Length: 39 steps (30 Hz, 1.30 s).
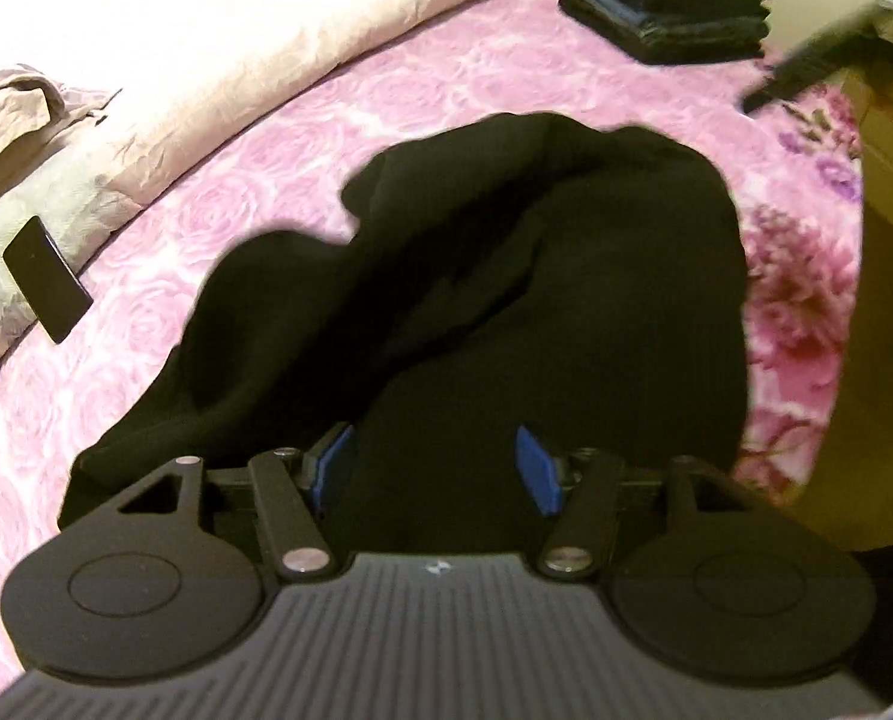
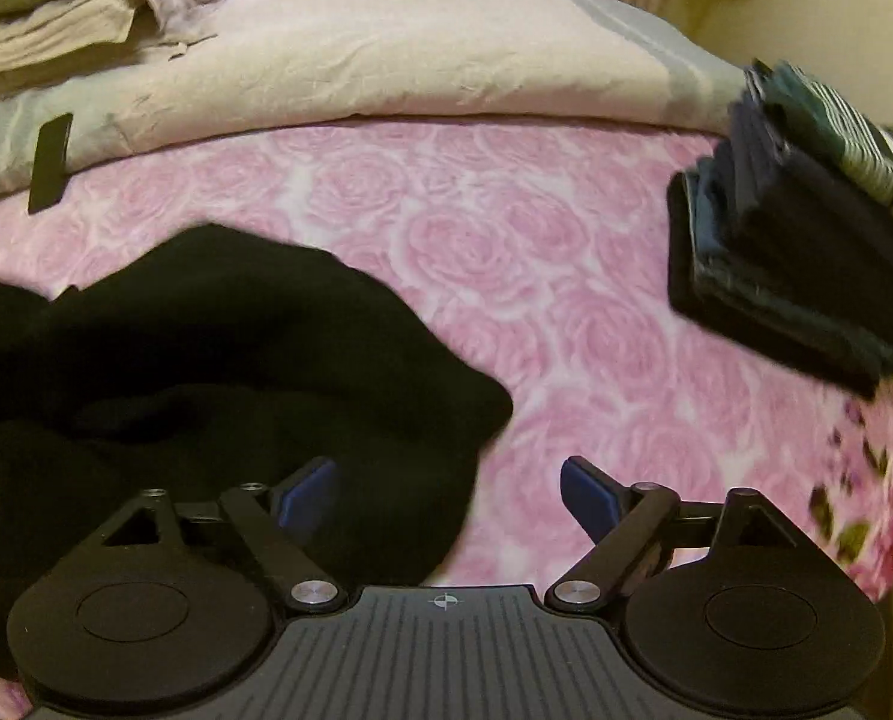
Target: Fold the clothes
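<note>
One crumpled black knit garment (image 1: 506, 276) lies on the pink rose-print bed cover (image 2: 506, 252). One stack of folded dark clothes (image 2: 806, 252) stands well apart. My left tongs (image 1: 434, 468) gape over the garment, gripping nothing; my right tongs (image 2: 446, 498) stand wide, empty.

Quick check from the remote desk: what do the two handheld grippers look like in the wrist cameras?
Both match. Left gripper and right gripper: black linkage arms with silver pivot pins, round black discs either side, a ribbed grey body with a small crosshair mark, and blue pads on the fingertips. No cables or sleeves visible.
</note>
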### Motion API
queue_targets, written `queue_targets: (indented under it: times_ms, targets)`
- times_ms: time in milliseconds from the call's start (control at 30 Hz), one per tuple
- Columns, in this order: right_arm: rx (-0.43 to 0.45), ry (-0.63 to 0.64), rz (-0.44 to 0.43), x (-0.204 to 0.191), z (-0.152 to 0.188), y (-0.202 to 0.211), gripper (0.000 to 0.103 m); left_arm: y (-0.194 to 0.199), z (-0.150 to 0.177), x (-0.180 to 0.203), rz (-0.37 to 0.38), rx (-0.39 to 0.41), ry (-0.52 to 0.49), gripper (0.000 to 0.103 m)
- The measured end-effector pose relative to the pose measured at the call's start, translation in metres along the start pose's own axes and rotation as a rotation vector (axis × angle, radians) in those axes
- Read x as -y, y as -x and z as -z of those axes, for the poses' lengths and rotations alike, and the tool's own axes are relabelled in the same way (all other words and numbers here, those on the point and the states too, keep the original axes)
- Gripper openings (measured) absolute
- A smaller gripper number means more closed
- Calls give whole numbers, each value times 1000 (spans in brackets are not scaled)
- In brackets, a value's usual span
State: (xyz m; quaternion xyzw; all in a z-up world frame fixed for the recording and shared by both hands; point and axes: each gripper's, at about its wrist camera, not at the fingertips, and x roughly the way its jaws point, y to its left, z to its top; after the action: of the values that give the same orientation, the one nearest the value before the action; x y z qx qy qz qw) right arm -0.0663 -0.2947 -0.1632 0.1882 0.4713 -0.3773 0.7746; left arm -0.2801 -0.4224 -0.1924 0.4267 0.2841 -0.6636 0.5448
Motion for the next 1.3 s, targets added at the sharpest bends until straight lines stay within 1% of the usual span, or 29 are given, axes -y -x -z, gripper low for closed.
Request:
queue_targets:
  times_ms: [133,200,267,333,400,467,500,533,567,600,700,800,867,933,1000,1067,1100,1167,1200,1233,1300]
  targets:
    - [-64,-9,-46,-15,19,-3,84,-24,-14,-17,12,7,-41,57]
    - [-81,-9,-31,-16,24,-13,84,-29,-18,-14,28,25,-57,59]
    - [-101,-43,-51,-8,30,-34,84,-31,-19,-5,42,41,-74,62]
    - [-122,-105,-79,1,39,-58,84,-31,-16,12,65,47,-83,65]
    - [-144,-172,-127,12,44,-82,84,-30,-9,32,87,48,-95,68]
    - [-147,-221,-193,20,50,-101,84,-29,-3,55,99,42,-114,68]
    - [-147,-244,-220,23,53,-107,72,-29,-2,68,106,39,-127,68]
    - [-149,-264,-253,25,54,-109,53,-28,-2,82,113,39,-140,68]
    - [-160,-285,-287,28,54,-109,9,-27,-4,97,115,46,-155,69]
    - [-168,-302,-307,31,53,-106,3,-26,-8,111,119,59,-167,71]
    - [-139,-366,-412,47,36,-76,3,-21,-27,153,128,117,-214,78]
    - [-85,-401,-524,67,7,-39,2,-14,-50,180,110,183,-249,78]
    - [-49,-394,-596,74,-16,-16,2,-8,-65,185,83,213,-238,79]
    - [-29,-359,-653,71,-38,1,2,-1,-76,185,48,236,-218,81]
    - [-22,-305,-696,56,-59,16,2,1,-83,181,-4,248,-208,82]
    - [-17,-241,-738,30,-75,30,2,0,-87,173,-68,246,-193,82]
    - [-15,-207,-758,16,-83,37,2,-1,-87,167,-102,239,-179,81]
    - [-8,-140,-800,-14,-99,51,2,0,-86,152,-156,228,-136,73]
    - [-3,-110,-820,-31,-103,58,2,2,-84,142,-170,224,-102,60]
    - [4,-85,-837,-51,-105,64,2,8,-80,131,-188,224,-68,40]
    - [19,-33,-866,-88,-113,75,2,27,-64,103,-223,232,0,21]
